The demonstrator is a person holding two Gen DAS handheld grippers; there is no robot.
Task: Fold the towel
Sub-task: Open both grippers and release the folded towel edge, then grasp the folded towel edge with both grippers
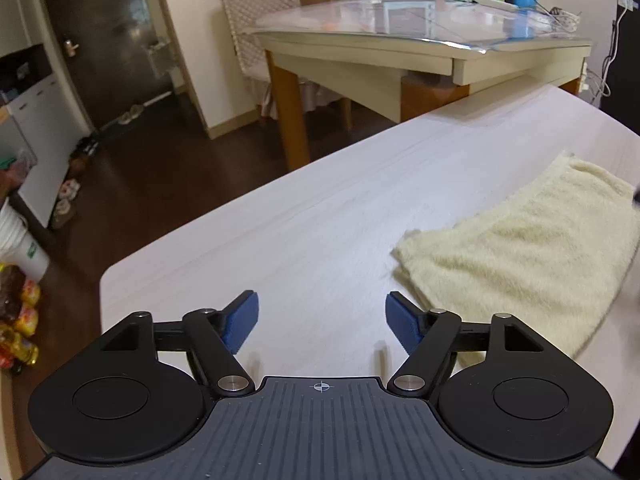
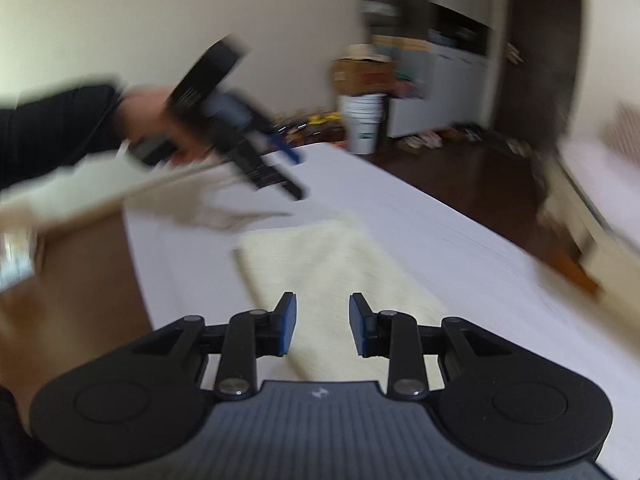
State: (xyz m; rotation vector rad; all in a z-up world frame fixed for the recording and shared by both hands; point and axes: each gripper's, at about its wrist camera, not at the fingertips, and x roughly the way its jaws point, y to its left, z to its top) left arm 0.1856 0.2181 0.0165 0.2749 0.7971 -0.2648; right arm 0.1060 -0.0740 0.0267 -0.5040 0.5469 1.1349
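On the white wood-grain table, the surface takes up most of both views, with a dark floor past its far edge. A second, glass-topped table stands beyond it in the left wrist view, a covered chair behind that. The towel, cream and fluffy, lies folded flat on the white table, to the right of the left gripper and directly ahead of the right one. The left gripper hangs over bare tabletop, jaws spread wide, nothing between the blue pads; no pad touches the cloth. The right gripper sits above the towel's near end, jaws partly apart, holding nothing. The right wrist view is motion-blurred; it shows a hand in a black sleeve gripping the left tool.
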